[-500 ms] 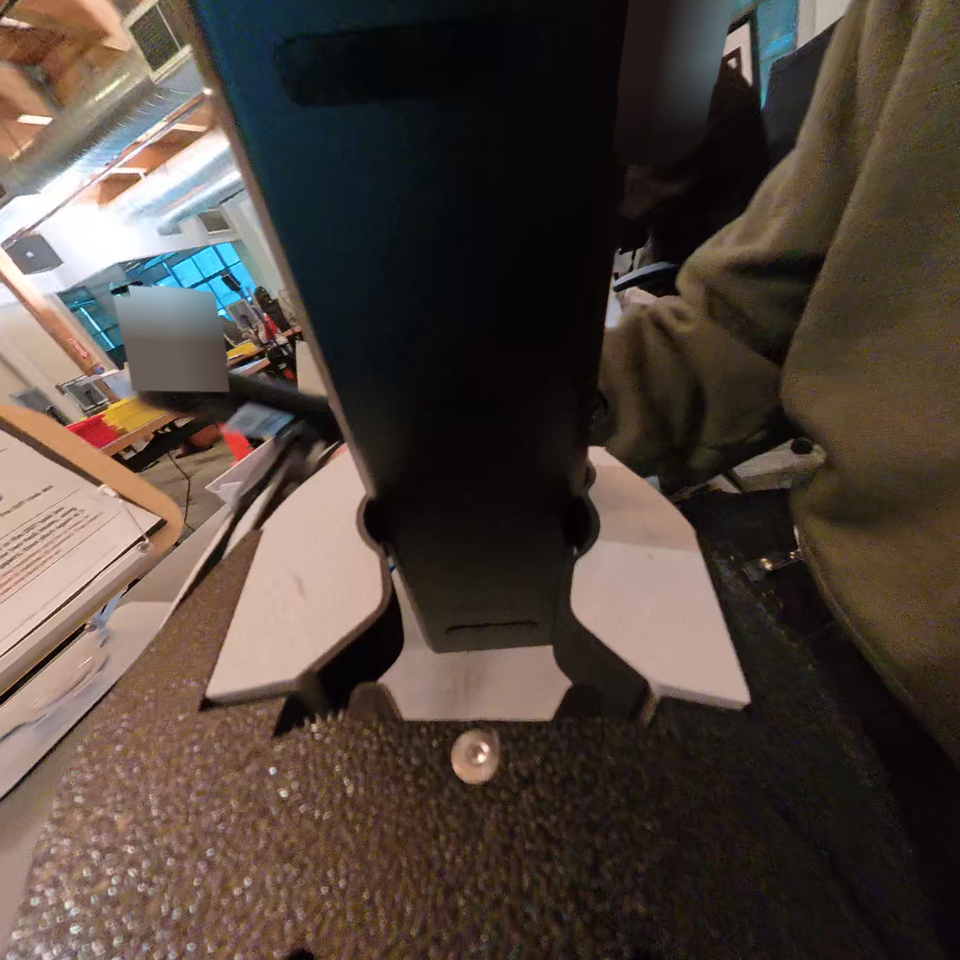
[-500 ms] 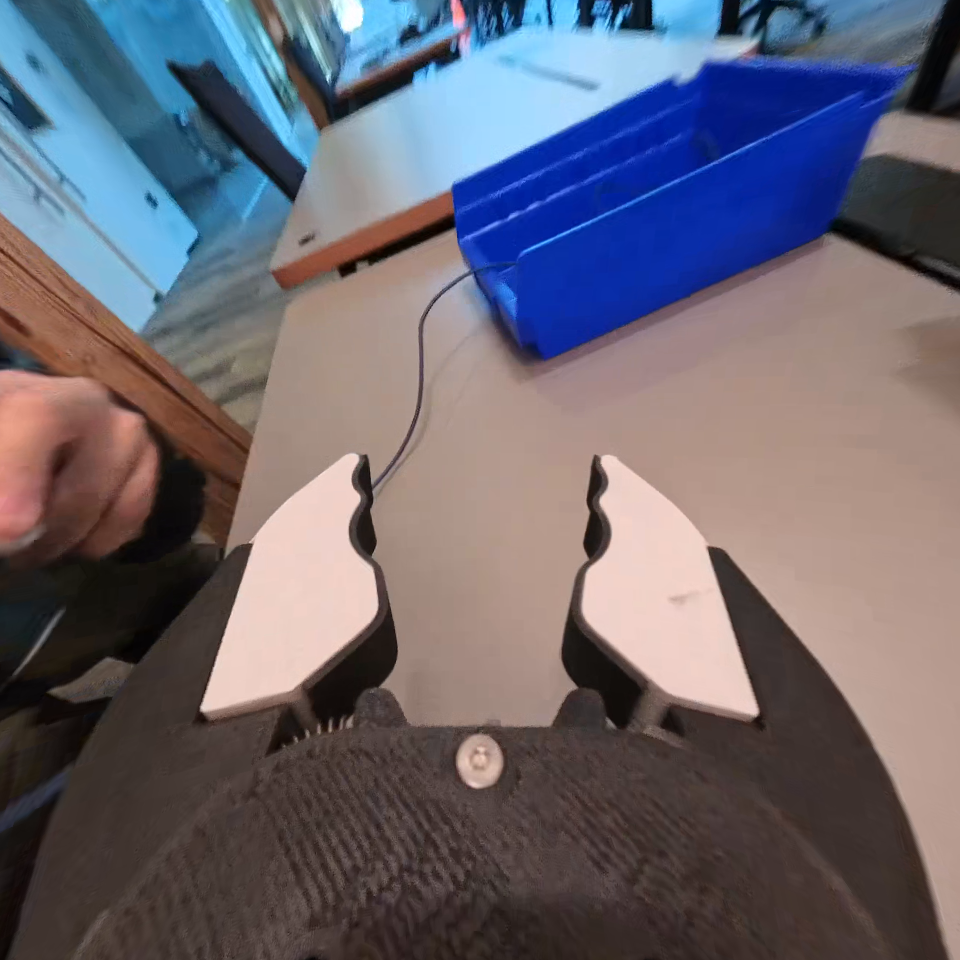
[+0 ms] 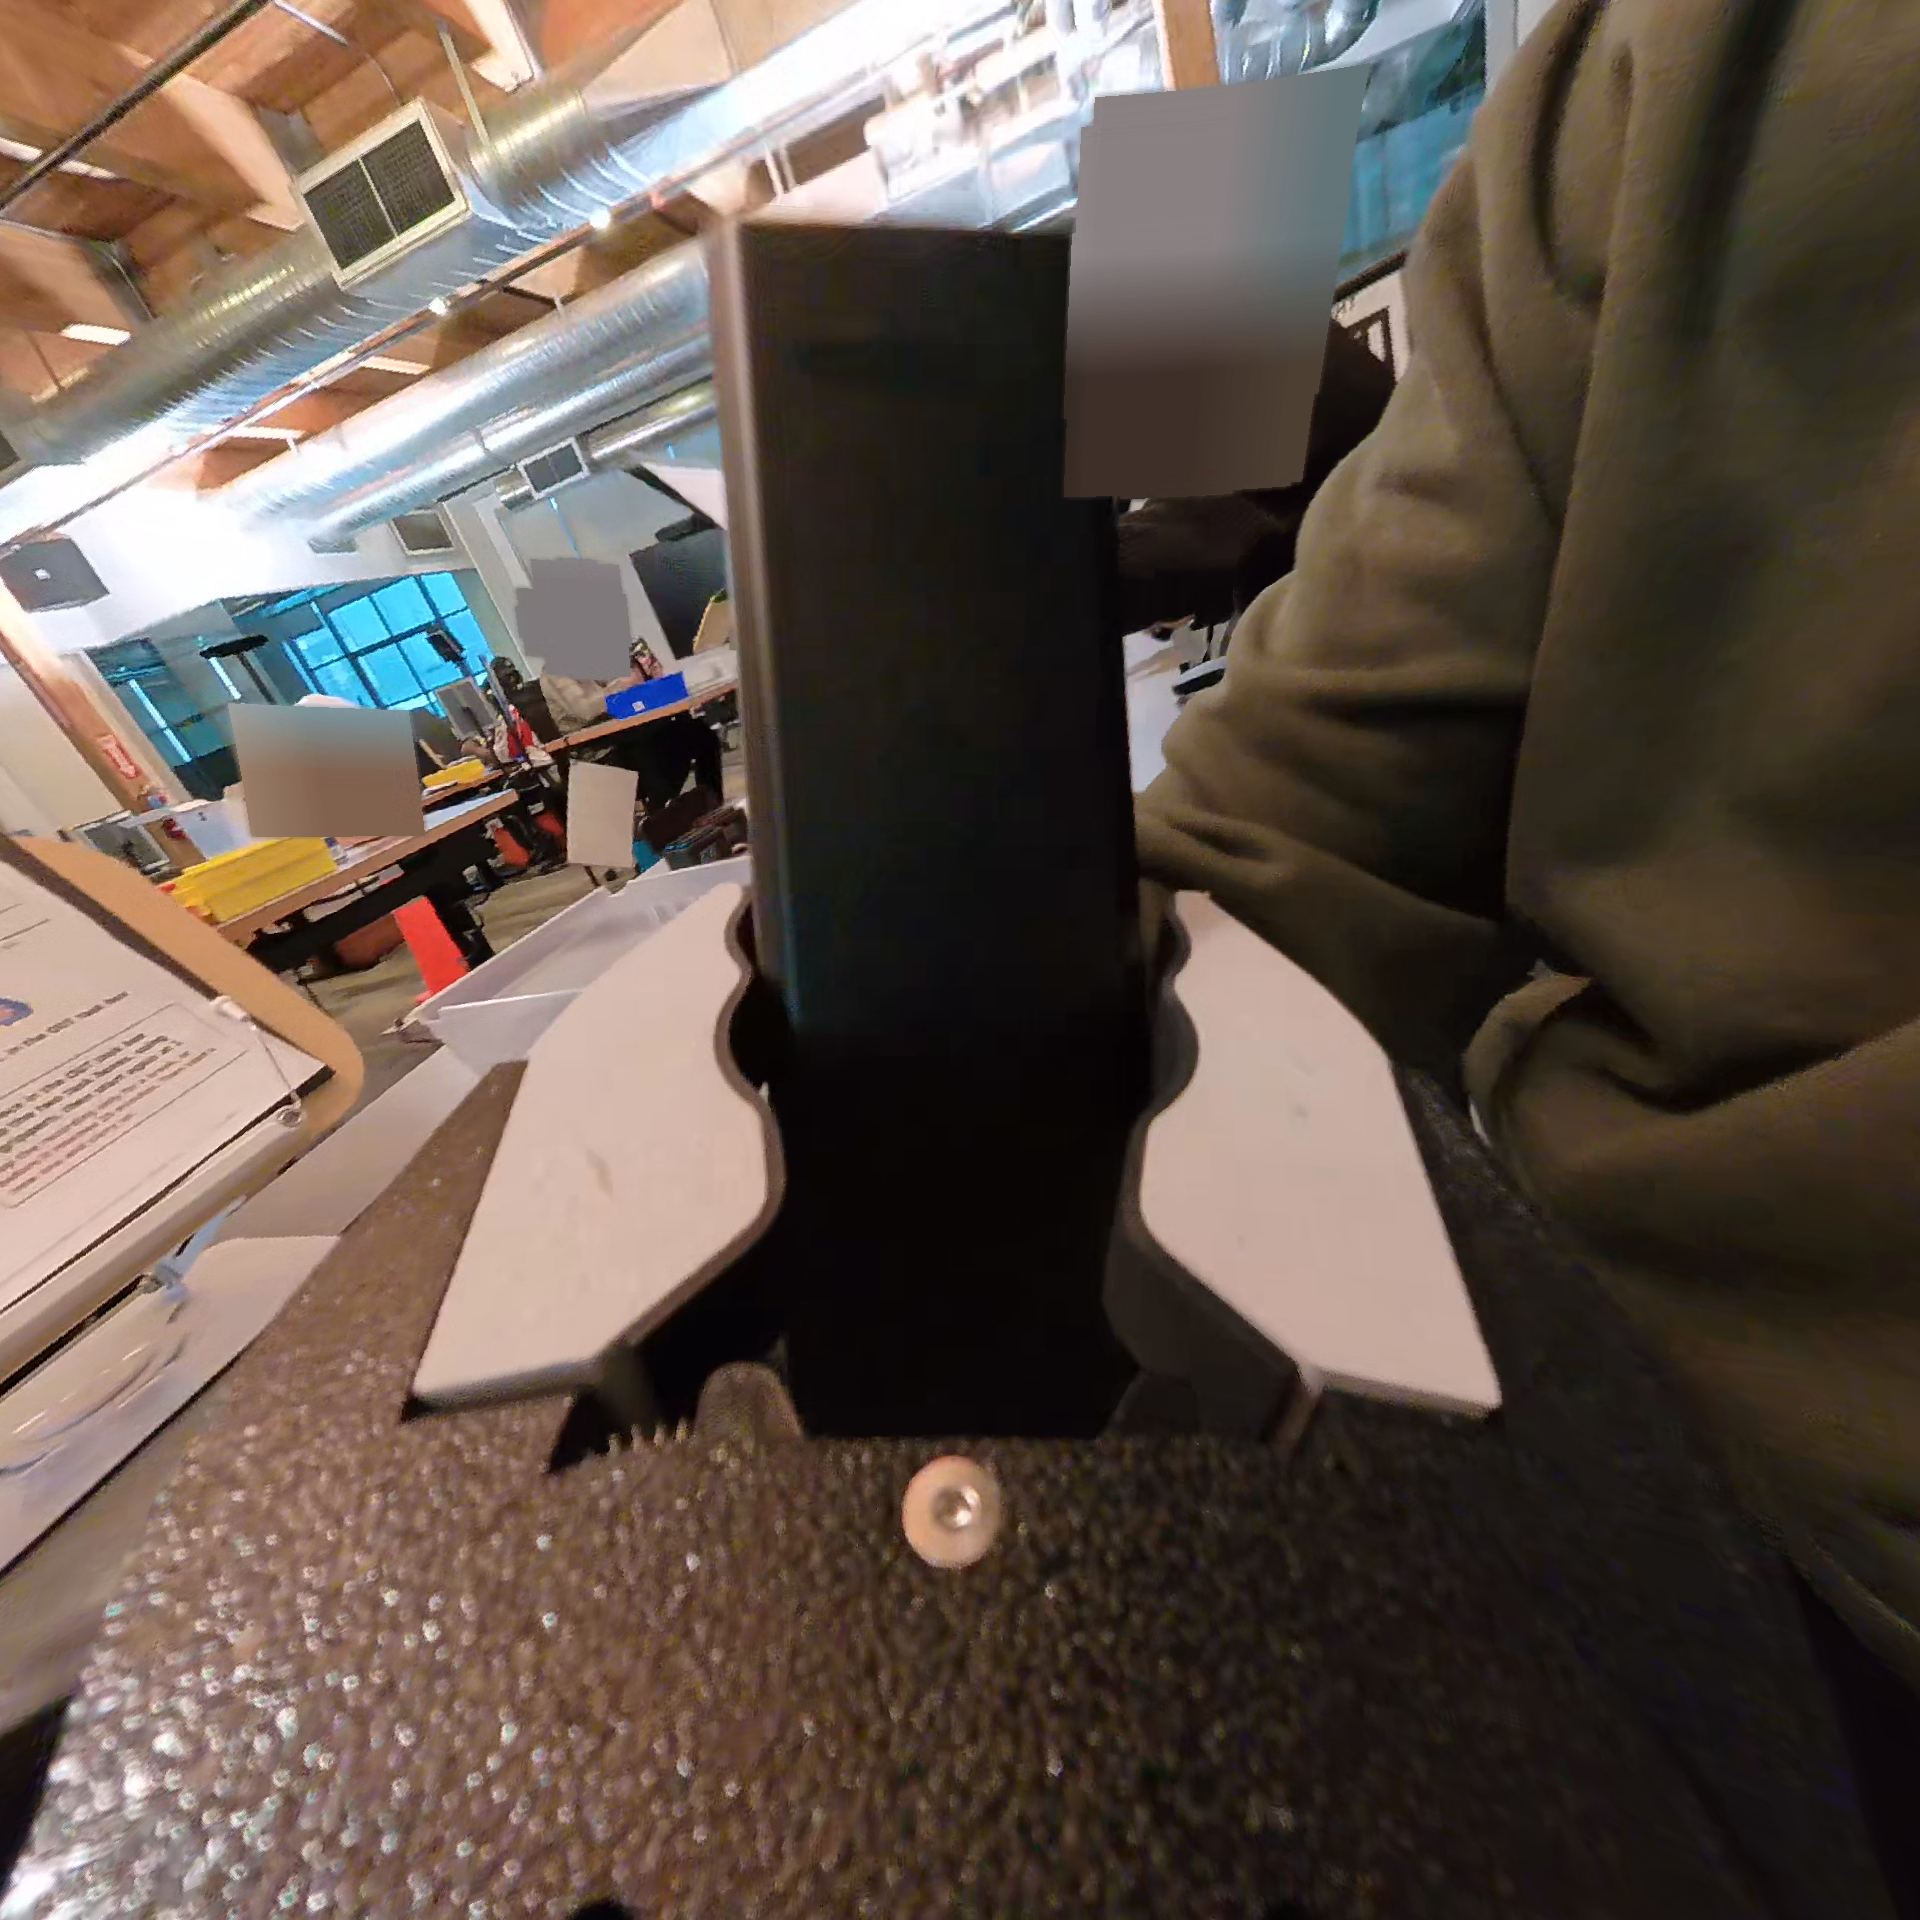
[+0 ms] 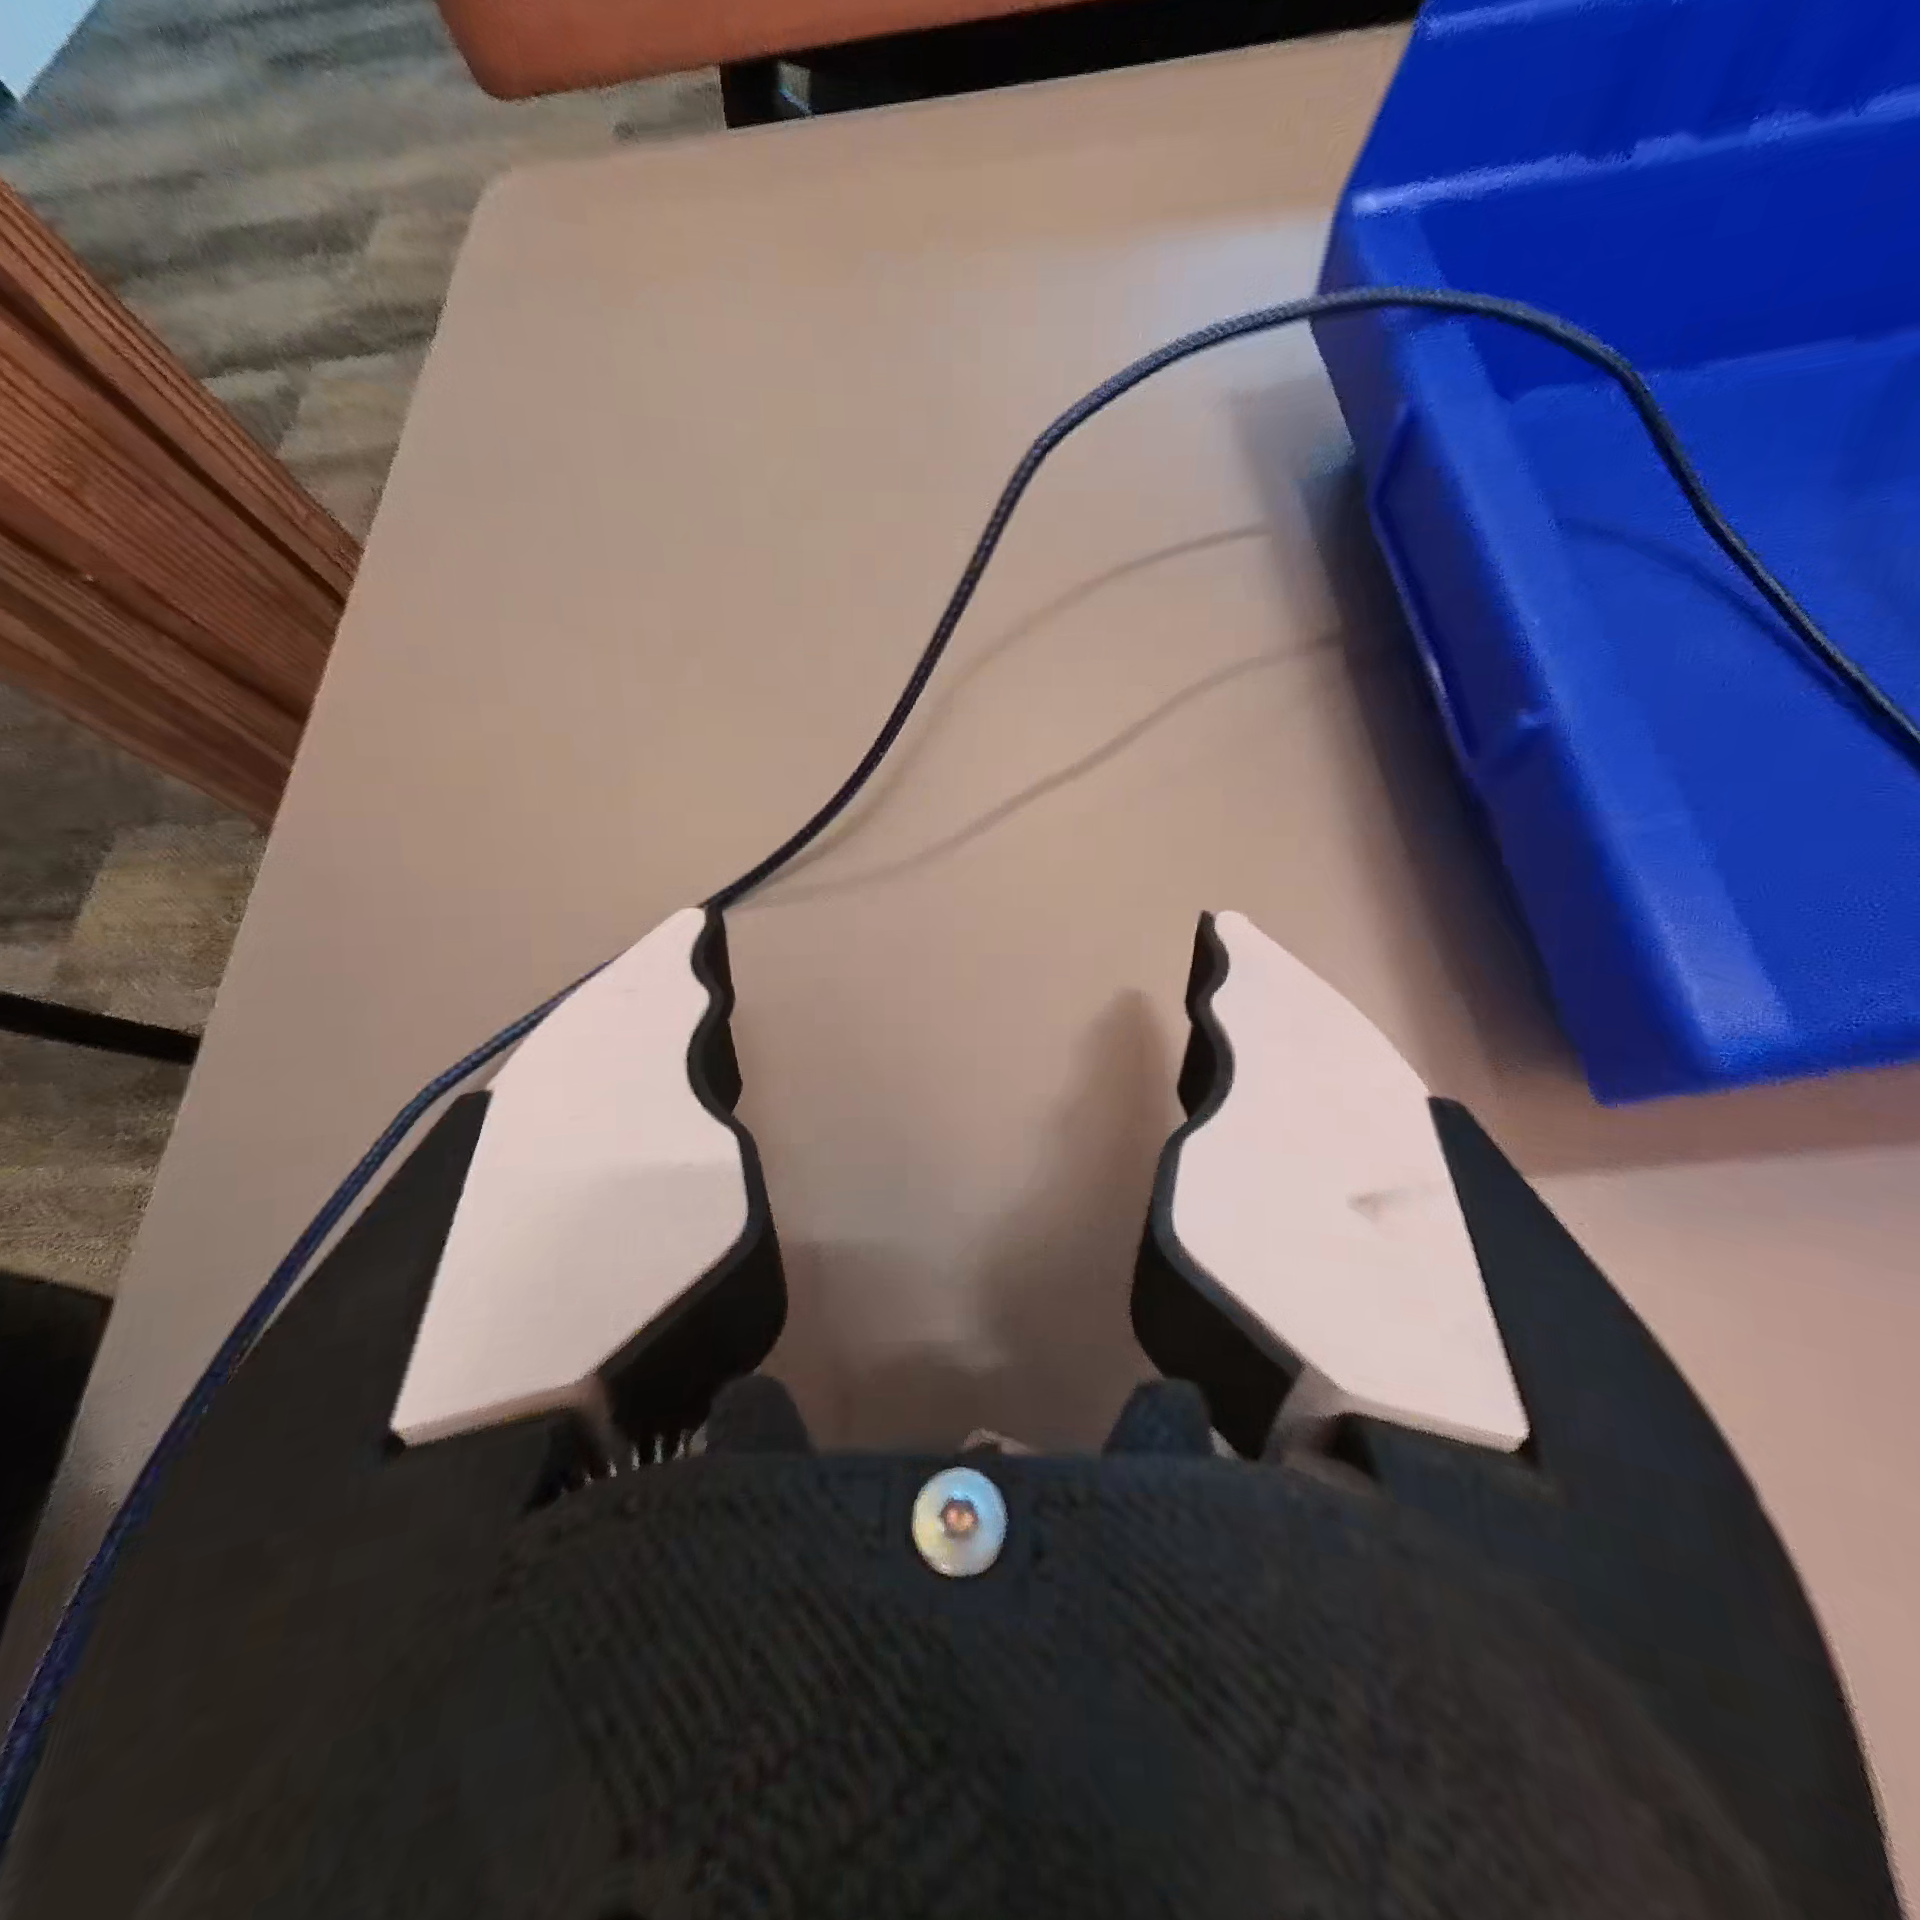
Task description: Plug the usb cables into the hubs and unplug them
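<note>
In the left wrist view my left gripper (image 3: 951, 914) is shut on a long dark rectangular hub (image 3: 914, 623). The hub stands up between the white fingers (image 3: 623, 1143) and its far end points toward the ceiling. No cable shows in it from here. In the right wrist view my right gripper (image 4: 956, 920) is open and empty, low over the beige table (image 4: 675, 468). A thin dark usb cable (image 4: 997, 520) runs from the blue bin (image 4: 1662, 727) across the table and passes by the left fingertip, then along the gripper's left side. Its plug is hidden.
A person's olive sleeve (image 3: 1558, 727) is close on the right of the held hub. A clipboard with a printed page (image 3: 125, 1091) stands at the left, with a white tray (image 3: 540, 966) behind. A wooden panel (image 4: 135, 520) flanks the table's left edge. The gap from one gripper's tips to the other's is roughly 30 cm.
The hub now sits deeper between the left fingers and its far end has come into view. My right gripper has tilted down and moved closer to the cable and bin; the hand has left its view.
</note>
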The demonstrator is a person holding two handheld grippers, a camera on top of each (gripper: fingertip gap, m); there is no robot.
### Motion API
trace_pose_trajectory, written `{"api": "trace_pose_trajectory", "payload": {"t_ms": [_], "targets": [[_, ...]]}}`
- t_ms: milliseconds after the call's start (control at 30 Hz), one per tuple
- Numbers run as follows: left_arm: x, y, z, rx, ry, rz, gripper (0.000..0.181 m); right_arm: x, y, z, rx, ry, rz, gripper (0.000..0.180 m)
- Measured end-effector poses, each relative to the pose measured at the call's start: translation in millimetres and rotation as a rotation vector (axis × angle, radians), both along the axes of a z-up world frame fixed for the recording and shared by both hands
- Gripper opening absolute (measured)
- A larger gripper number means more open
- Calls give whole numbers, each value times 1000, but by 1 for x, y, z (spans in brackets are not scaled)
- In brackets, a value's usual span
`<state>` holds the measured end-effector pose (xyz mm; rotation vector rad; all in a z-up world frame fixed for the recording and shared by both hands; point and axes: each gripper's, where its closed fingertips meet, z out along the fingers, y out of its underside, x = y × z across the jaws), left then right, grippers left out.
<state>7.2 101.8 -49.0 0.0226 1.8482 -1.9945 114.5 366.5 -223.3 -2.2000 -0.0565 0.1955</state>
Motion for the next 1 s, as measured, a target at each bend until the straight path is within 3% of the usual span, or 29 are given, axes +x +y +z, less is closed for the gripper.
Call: {"api": "trace_pose_trajectory", "payload": {"t_ms": [200,300,400,500,600,633,700,800,833,867,933,1000], "targets": [[-1,3,-1,39,-10,33,70,-6,30,4,49,42,-43,85],[11,24,7,-55,-13,114,70,0,28,-4,-11,23,-39,90],[22,56,16,-188,-8,195,70,6,15,11,41,68,-26,88],[24,86,27,-327,-17,244,70,12,-19,61,262,170,3,90],[26,107,30,-424,-12,260,70,21,-84,157,650,339,50,91],[28,111,28,-441,-1,263,73,17,-111,194,796,368,91,83],[33,111,22,-449,25,253,71,-16,-149,240,924,250,236,77],[42,100,11,-433,65,230,70,-55,-142,238,765,-66,283,95],[45,95,7,-421,75,230,70,-65,-139,237,744,-121,297,91],[49,89,2,-400,84,237,70,-76,-139,236,736,-137,334,83],[51,78,-5,-365,87,221,70,-87,-143,236,745,-121,373,86],[49,72,-5,-364,94,192,70,-85,-146,231,731,-64,380,76]]}}
